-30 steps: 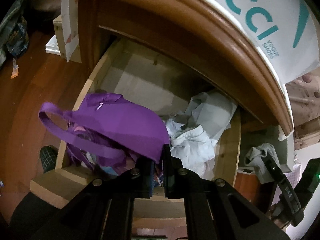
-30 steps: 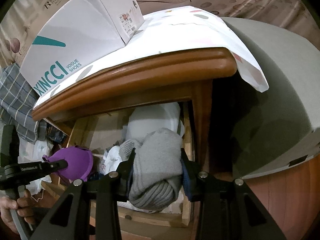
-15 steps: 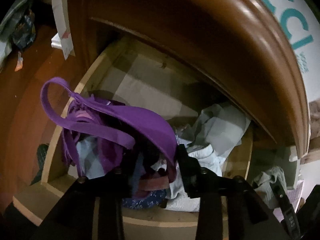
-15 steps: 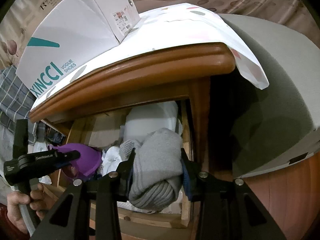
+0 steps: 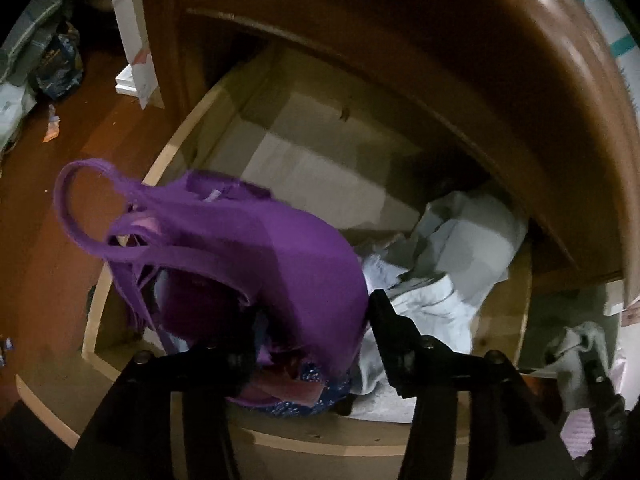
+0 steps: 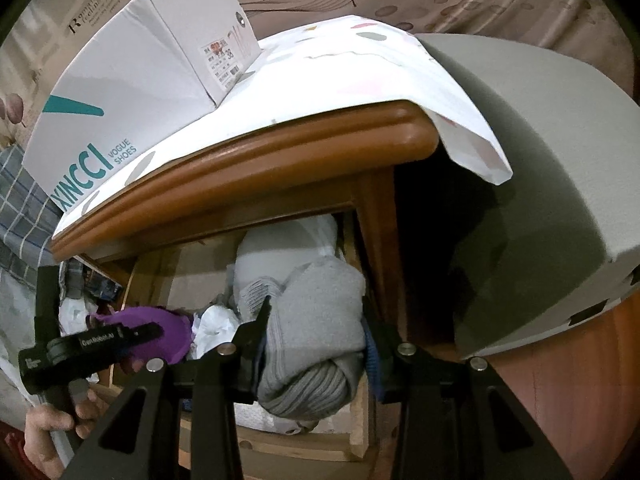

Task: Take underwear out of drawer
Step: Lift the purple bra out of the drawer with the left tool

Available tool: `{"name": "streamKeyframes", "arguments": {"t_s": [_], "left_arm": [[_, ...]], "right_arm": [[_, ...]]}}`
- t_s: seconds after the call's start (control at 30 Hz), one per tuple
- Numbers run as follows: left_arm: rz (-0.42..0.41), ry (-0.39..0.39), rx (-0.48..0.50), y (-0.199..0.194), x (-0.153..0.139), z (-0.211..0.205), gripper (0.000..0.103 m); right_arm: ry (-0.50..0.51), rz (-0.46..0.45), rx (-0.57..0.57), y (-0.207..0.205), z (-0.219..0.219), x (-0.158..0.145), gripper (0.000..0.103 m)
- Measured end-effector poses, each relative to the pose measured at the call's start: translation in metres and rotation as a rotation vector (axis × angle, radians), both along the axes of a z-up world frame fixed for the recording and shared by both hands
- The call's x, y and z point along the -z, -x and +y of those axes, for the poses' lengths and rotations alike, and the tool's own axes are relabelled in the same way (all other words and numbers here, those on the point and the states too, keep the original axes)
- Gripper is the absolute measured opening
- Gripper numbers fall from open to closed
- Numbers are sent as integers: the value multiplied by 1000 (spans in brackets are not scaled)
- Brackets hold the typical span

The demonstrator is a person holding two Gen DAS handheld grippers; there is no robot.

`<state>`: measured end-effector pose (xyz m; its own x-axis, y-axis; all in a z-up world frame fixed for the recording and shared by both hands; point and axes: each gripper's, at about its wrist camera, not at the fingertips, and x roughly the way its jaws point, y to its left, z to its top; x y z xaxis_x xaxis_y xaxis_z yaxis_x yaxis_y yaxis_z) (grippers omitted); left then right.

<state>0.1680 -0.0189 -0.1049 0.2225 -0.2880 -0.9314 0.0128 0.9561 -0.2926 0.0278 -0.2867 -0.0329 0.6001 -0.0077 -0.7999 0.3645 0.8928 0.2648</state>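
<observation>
The wooden drawer (image 5: 192,148) stands open under the nightstand top. My left gripper (image 5: 312,328) is open, its fingers spread around a purple bra (image 5: 280,256) that lies on the clothes at the drawer's front left, straps trailing over the left wall. My right gripper (image 6: 316,332) is shut on a rolled grey knit garment (image 6: 316,332), held above the drawer's right end. The purple bra (image 6: 160,332) and the left gripper also show in the right wrist view. White and grey clothes (image 5: 452,264) lie in the drawer's right half.
The nightstand's brown rim (image 6: 248,172) overhangs the drawer. A white shoe box (image 6: 132,80) sits on a white cloth on top. A grey mattress (image 6: 540,168) is at the right. The red-brown floor (image 5: 48,200) at the left holds scattered items.
My left gripper has opened from shut and dropped lower into the drawer, fingers now around the purple bra. My right gripper has stayed still, holding the grey roll.
</observation>
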Motion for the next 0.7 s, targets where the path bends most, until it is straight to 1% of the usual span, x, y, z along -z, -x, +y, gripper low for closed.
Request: {"name": "streamKeyframes", "arguments": {"t_s": [0.07,0.1,0.13,0.17,0.2,0.23,0.27,0.33,0.43,0.53,0.7], "left_arm": [[14,-8,-15,0,5,0,53],[15,-12,-19,0,6,0,52],[13,-7,-18,0,6,0,49],[12,-4,-18,0,6,1,40],[18,18,-15,0,6,1,24],[36,54,-9,0,8,1,16],[53,74,-11,1,10,3,13],[55,73,-18,4,11,3,11],[6,53,20,10,5,-2,10],[-9,60,37,15,-1,-1,10],[-67,44,62,20,-20,1,10]], "right_arm": [[1,-2,7,0,0,0,39],[3,-1,13,1,-2,0,39],[4,-1,18,1,-2,0,39],[2,-2,25,2,-4,0,39],[-3,-3,30,2,-5,0,39],[-4,-2,37,2,-6,0,39],[-3,-2,40,2,-7,0,39],[-7,-3,45,2,-7,1,39],[-1,-5,44,2,-7,0,39],[-2,-4,44,1,-7,1,38],[1,-10,46,3,-7,-1,38]]}}
